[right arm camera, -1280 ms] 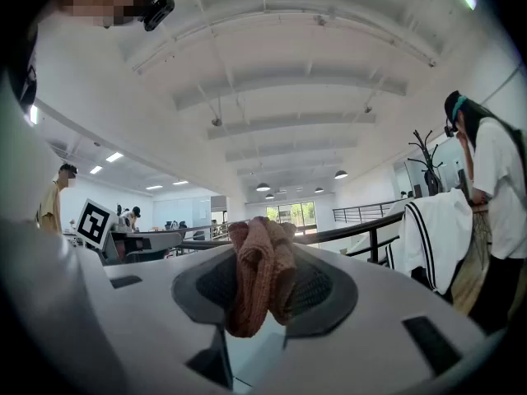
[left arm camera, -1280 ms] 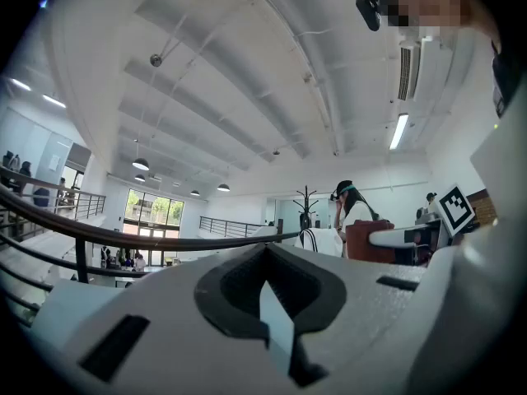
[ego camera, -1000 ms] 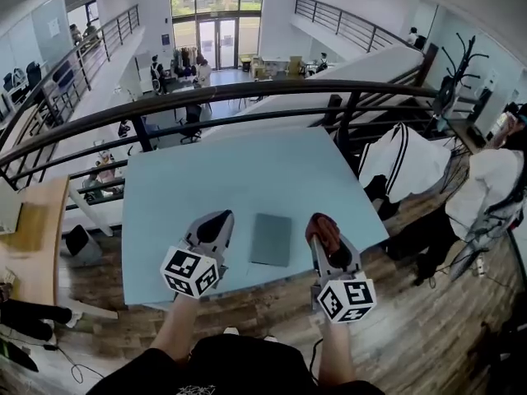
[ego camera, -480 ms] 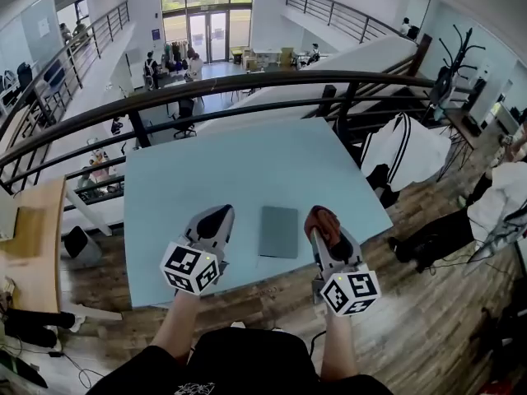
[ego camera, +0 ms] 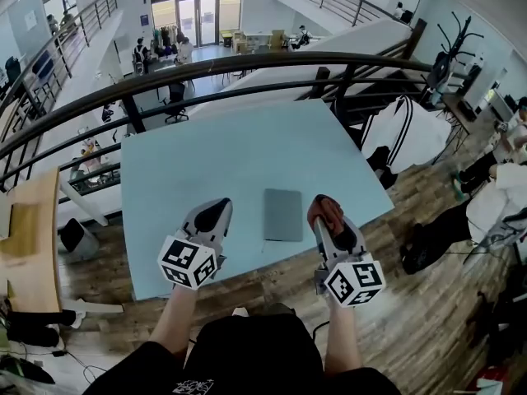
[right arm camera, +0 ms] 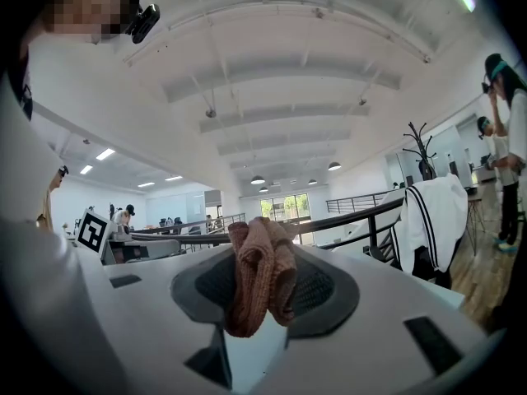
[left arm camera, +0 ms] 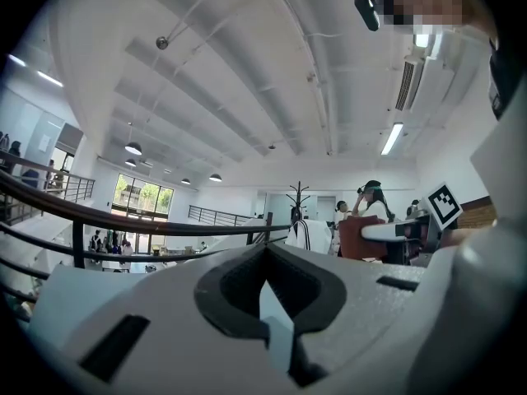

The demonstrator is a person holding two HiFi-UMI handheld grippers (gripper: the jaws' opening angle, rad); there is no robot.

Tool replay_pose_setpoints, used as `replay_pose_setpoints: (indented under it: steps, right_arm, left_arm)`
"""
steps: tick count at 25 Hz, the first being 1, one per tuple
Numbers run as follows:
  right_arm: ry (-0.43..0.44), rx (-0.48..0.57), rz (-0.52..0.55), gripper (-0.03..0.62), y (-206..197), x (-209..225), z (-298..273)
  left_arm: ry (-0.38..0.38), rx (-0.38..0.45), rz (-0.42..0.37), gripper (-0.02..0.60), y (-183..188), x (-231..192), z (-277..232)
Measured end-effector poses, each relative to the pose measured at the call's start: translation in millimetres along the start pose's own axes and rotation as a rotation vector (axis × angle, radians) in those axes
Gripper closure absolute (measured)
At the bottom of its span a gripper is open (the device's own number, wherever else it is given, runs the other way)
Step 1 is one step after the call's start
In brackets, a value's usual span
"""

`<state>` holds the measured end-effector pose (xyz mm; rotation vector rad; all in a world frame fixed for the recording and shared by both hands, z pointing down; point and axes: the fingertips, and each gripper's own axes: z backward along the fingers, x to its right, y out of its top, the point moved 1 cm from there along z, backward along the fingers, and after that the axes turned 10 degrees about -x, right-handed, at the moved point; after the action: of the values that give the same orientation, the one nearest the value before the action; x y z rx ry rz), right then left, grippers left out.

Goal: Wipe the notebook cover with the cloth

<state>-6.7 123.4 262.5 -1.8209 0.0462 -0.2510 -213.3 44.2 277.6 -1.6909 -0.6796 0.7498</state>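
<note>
The right tool (ego camera: 325,210) pinches the cloth (right arm camera: 259,274), held ready just right of the notebook (ego camera: 283,215), which lies flat on the tabletop (ego camera: 206,155) at lower centre. The left tool (ego camera: 216,212), pressed together and empty, hovers at its left, likely to steady it.

We see the notebook (ego camera: 283,215) lying on the table (ego camera: 222,146) at lower centre, between the left gripper (ego camera: 216,213) and the right gripper (ego camera: 326,214), whose jaws hold the cloth (ego camera: 328,209).
</note>
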Motion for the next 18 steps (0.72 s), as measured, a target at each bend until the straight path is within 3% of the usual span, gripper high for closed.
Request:
replay_pose_setpoints:
  steps: [14,18]
  right_arm:
    - [-0.014,-0.048,0.007,0.442,-8,-2,-17]
    - [-0.008,-0.056,0.002,0.442,-11,5,-31]
  left_arm:
    - [-0.082,-0.004,0.043,0.591,-15,-3,-14]
    - [-0.068,-0.019,0.040,0.591,-19,-9,-26]
